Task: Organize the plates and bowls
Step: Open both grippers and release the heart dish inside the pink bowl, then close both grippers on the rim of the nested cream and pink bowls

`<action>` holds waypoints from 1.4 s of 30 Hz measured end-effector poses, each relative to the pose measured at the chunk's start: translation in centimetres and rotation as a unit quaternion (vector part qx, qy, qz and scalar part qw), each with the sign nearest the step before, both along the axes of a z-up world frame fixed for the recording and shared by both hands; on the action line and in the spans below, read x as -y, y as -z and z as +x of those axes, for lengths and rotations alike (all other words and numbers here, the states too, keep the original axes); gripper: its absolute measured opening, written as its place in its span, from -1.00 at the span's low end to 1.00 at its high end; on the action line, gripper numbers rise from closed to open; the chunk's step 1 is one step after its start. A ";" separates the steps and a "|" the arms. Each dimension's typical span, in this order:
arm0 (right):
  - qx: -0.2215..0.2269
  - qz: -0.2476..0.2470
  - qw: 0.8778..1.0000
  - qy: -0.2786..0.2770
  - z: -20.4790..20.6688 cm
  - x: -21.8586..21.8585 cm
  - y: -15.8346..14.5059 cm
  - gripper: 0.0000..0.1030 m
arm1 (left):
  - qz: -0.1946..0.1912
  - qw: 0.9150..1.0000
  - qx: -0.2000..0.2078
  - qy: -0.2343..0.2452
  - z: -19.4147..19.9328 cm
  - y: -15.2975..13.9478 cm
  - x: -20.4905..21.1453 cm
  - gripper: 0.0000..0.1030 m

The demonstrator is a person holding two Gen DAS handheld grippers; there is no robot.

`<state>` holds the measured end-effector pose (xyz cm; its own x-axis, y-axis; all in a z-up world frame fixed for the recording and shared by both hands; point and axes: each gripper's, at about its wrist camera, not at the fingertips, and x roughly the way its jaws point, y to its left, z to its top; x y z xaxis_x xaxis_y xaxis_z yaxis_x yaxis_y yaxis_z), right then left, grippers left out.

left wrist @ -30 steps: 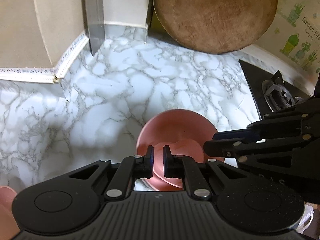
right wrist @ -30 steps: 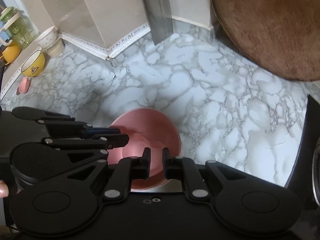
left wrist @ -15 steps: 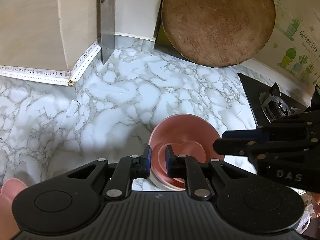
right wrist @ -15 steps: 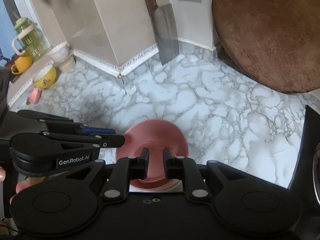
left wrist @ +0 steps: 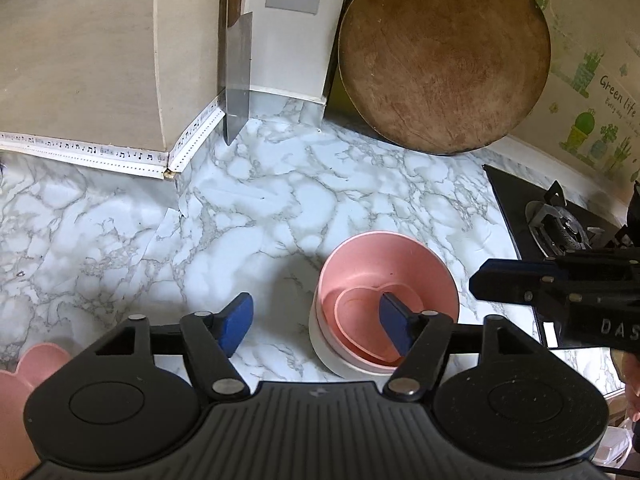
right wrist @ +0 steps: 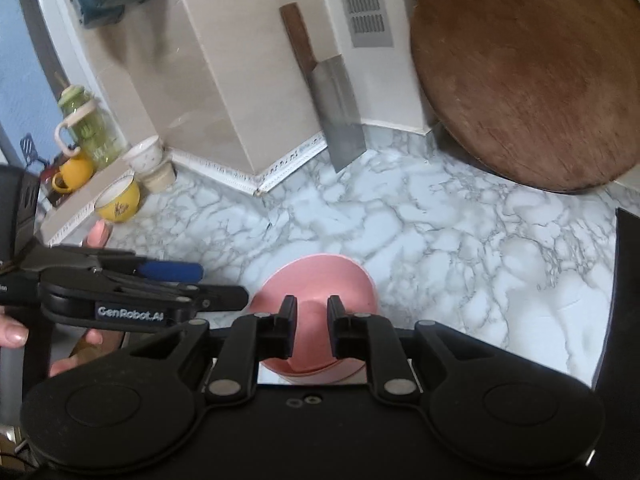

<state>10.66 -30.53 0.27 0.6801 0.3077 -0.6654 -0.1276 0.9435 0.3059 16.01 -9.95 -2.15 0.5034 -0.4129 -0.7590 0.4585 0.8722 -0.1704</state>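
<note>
Beside stove edge (left wrist: 516, 236), pink bowl (left wrist: 386, 264), open marble counter (left wrist: 248, 216)

Matt pink bowl (left wrist: 386, 276); glossy marble-look counter (left wrist: 248, 200); rough wooden board (left wrist: 444, 56).

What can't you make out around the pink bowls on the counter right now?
- Left wrist view: the near rim of the stacked pink bowl is hidden by the left hand-held gripper.
- Left wrist view: a second pink dish is cut off by the left edge.
- Right wrist view: the heart-shaped dish inside is hidden by the right hand-held gripper.
</note>
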 end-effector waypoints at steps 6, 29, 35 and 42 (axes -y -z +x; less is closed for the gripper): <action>0.006 -0.021 1.000 0.017 -0.2 0.3 0.5 -0.66 | 0.001 1.000 0.007 0.008 -0.2 0.2 0.2 0.50; -0.147 -0.006 0.987 0.058 3.9 0.5 6.5 0.58 | 0.010 0.997 -0.077 0.004 3.6 5.7 2.2 0.49; -0.146 -0.036 0.987 0.060 4.9 0.6 6.6 0.55 | 0.002 0.996 -0.092 -0.009 4.2 6.3 2.1 0.47; -0.159 -0.044 0.985 0.044 5.4 0.3 6.8 0.52 | -0.003 0.994 -0.109 -0.019 4.4 6.9 2.1 0.33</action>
